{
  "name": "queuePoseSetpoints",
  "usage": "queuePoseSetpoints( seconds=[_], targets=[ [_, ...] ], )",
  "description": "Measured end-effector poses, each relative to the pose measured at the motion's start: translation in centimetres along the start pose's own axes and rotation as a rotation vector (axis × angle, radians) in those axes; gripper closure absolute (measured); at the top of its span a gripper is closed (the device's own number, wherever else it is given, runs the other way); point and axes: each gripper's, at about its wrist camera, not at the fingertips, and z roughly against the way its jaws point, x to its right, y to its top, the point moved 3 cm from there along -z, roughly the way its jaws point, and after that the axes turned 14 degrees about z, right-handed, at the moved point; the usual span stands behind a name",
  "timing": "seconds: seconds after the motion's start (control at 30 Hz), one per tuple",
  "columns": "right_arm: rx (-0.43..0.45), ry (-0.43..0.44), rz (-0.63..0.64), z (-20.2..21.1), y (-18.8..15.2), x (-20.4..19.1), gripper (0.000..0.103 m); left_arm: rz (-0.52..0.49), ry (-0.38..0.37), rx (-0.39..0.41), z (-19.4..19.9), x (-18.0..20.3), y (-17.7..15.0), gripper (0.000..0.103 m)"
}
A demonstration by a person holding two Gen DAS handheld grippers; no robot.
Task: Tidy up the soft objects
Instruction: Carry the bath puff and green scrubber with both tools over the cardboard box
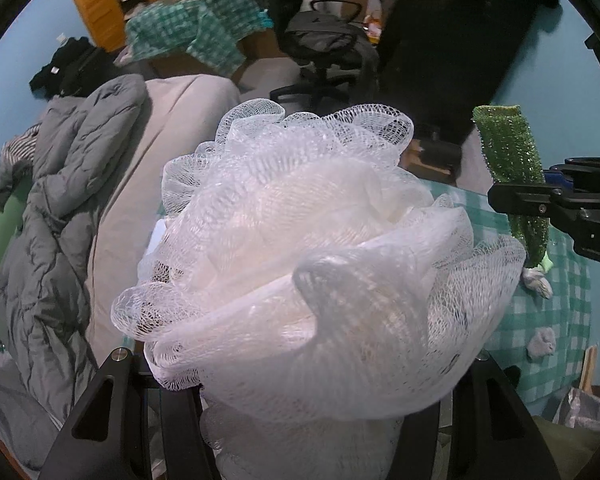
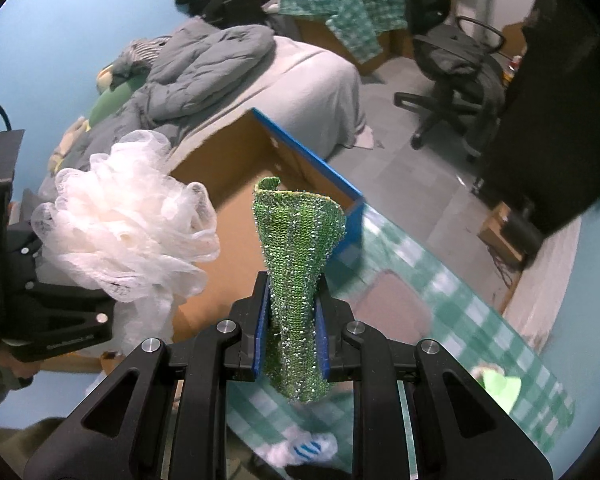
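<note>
A white mesh bath loofah [image 1: 300, 260] fills the left wrist view, and my left gripper [image 1: 300, 364] is shut on its lower part; its fingertips are hidden in the mesh. In the right wrist view the same loofah [image 2: 128, 220] hangs at the left over an open cardboard box with a blue rim [image 2: 312, 152]. My right gripper [image 2: 292, 316] is shut on a green glittery scrub sponge [image 2: 300, 232], which is pinched upright between the blue pads [image 2: 260, 332]. The left wrist view shows that sponge [image 1: 508, 148] and the right gripper [image 1: 540, 190] at the right.
A green checked tablecloth [image 2: 440, 280] lies below, with a blue-striped white sock [image 2: 304, 450], a bright green item [image 2: 500, 390] and small grey balled items [image 1: 540, 342] on it. A bed with a grey duvet [image 2: 204, 68] and an office chair [image 2: 456, 72] stand beyond.
</note>
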Motion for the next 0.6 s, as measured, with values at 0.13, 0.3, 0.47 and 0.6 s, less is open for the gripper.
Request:
queuePoseSetpoints(
  seconds=[0.13,0.3,0.47,0.6],
  targets=[
    [-0.008,0.028,0.024,-1.7,1.9,-1.0,0.084,0.020,0.012,-0.011,-1.2,-1.6,0.4,0.046],
    [-0.027,0.051,0.049,-4.2,4.0,-2.1,0.084,0.049,0.017,-0.048,-3.1,-3.0,0.3,0.046],
    [-0.059,0.067,0.057,-6.6,5.3,-2.6,0.084,0.047,0.025,-0.073,-4.6,-3.6,0.0,0.046],
    [-0.084,0.077,0.046,-8.1,5.7,-2.7,0.084,0.056,0.047,-0.107,-6.3,-3.8,0.1,0.043]
  ],
)
